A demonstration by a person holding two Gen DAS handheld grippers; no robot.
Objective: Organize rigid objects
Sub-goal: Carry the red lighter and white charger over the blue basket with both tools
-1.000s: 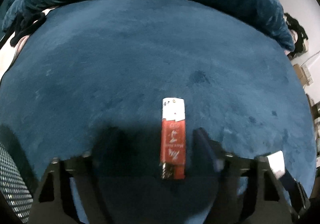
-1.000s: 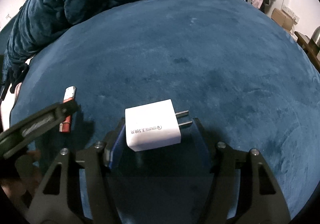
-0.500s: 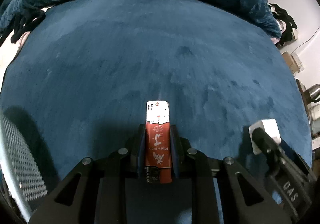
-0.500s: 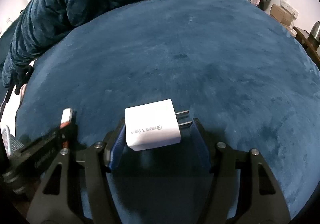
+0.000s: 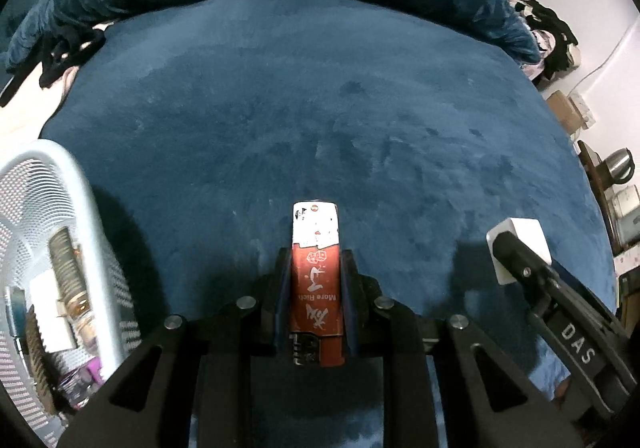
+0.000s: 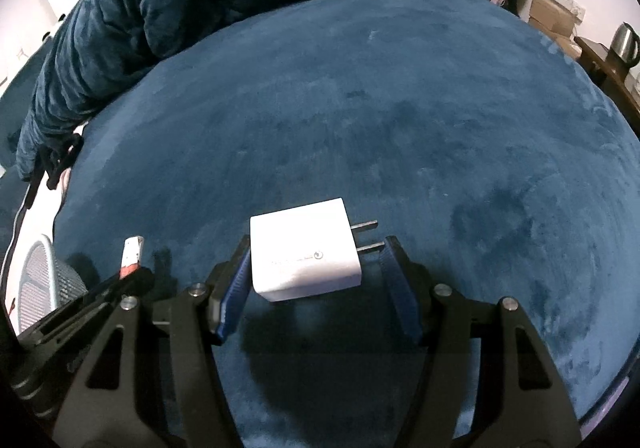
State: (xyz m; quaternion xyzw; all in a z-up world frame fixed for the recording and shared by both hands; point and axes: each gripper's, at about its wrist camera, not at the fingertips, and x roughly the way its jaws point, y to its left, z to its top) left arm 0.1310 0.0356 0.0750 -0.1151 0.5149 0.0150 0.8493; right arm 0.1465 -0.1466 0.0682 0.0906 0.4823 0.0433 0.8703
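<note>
While spread wide under both tongs, blue plush bed cover (image 5: 320, 120) bare across the middle. At its left edge, white mesh basket (image 5: 80, 216) with small items inside. Right tongs (image 6: 316, 268) clamped on white plug charger (image 6: 304, 248), 2 prongs pointing right. Left tongs (image 5: 316, 280) clenched on red lighter (image 5: 317, 288), white end forward, raised above the cover.

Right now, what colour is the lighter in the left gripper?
The lighter is red with a white end, best seen in the left wrist view.
</note>
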